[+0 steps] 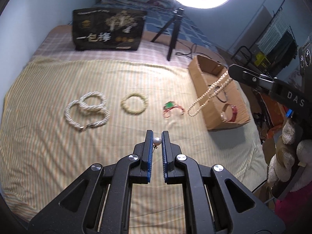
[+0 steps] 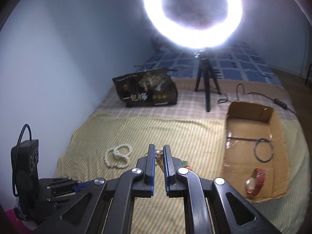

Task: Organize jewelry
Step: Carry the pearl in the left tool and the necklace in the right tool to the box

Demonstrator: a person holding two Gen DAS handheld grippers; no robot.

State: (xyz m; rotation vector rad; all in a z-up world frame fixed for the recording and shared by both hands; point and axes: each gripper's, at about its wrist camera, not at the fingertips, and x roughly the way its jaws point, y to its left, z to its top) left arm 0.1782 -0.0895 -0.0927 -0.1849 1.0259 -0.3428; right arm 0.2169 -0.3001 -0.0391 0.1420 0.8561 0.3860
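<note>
My left gripper (image 1: 157,136) is shut on a single white pearl earring (image 1: 157,141), held above the striped bedspread. My right gripper (image 2: 159,152) is shut on a cream pearl necklace (image 2: 160,160); in the left wrist view the necklace (image 1: 208,95) hangs from the right gripper (image 1: 231,70) over the near side of the cardboard box (image 1: 197,72). On the bed lie a white twisted pearl necklace (image 1: 87,110), a pale yellow bead bracelet (image 1: 134,103) and a green pendant on red cord (image 1: 171,107). The box (image 2: 226,156) holds a red-strap watch (image 2: 255,181) and a dark bangle (image 2: 262,150).
A black printed bag (image 1: 109,29) and a black tripod (image 1: 171,29) with a bright ring light (image 2: 193,13) stand at the back of the bed. A cable (image 2: 273,99) runs behind the box. The bed's right edge drops to cluttered floor (image 1: 273,105).
</note>
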